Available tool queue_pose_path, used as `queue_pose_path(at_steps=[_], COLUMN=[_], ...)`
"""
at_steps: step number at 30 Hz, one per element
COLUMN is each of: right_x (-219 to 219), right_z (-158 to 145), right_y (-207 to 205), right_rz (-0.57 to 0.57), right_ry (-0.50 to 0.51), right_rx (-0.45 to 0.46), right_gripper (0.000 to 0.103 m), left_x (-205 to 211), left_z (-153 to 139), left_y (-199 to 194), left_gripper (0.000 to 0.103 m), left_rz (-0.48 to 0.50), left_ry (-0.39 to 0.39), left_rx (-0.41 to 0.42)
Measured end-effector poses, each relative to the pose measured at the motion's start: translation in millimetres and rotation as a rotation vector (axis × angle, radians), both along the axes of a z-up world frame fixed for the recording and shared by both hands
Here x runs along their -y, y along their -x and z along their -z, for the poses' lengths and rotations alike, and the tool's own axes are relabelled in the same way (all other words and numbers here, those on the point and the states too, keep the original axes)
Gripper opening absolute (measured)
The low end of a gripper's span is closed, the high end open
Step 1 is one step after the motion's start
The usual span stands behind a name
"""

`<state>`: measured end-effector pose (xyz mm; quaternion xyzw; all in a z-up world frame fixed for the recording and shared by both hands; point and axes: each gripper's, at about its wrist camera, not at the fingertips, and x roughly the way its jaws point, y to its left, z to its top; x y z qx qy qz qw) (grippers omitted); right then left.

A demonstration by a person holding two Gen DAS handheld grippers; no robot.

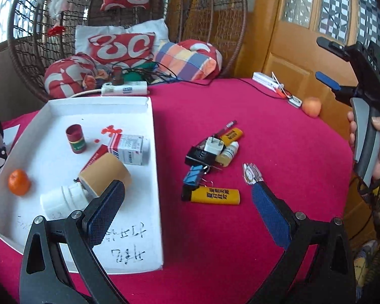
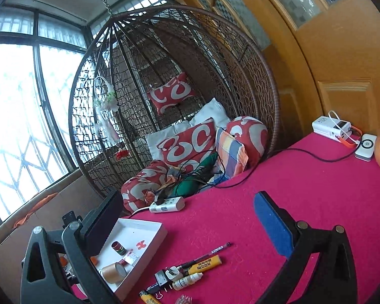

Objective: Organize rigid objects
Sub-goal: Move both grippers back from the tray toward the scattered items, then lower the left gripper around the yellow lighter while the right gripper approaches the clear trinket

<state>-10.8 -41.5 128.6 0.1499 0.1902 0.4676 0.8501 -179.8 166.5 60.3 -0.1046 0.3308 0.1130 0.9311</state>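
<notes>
Both tongs stand wide open and hold nothing. The left gripper (image 1: 187,200) hovers low over the magenta cloth-covered table (image 1: 278,131) — its left finger overlaps the shallow white cardboard tray (image 1: 144,250), where a tan tape roll (image 1: 105,173), white plastic bottle (image 1: 63,200) and small orange fruit (image 1: 18,182) lie. Between its fingers sits a yellow lighter (image 1: 215,195), just beyond it a blue binder clip (image 1: 194,174). The right gripper (image 2: 187,217) hangs higher, a red pen (image 2: 207,252) ahead of it.
</notes>
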Motion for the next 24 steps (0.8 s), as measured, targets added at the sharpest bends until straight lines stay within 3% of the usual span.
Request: queue_pose_path(at_steps=[5, 13, 17, 24], right_x=[2.8, 4.1, 6.5, -12.2], right_z=[12.2, 26.2, 31.4, 49.7], right_y=[-0.1, -1.5, -4.9, -1.4], right_rz=[-0.003, -0.030, -0.033, -0.082], right_ry=[0.025, 0.051, 0.054, 0.173], right_rx=[-0.038, -0.080, -0.107, -0.124], right_gripper=[0.103, 0.103, 0.103, 0.103], left_x=[23.4, 31.9, 39.0, 47.2], left_z=[20.4, 50.4, 56.7, 54.8], left_y=[-31.3, -67.9, -75.6, -72.6], left_gripper=[0.101, 0.101, 0.101, 0.101], left_rz=[0.094, 0.068, 0.067, 0.092], left_ry=[0.035, 0.008, -0.064, -0.036], left_rx=[-0.096, -0.213, -0.233, -0.205])
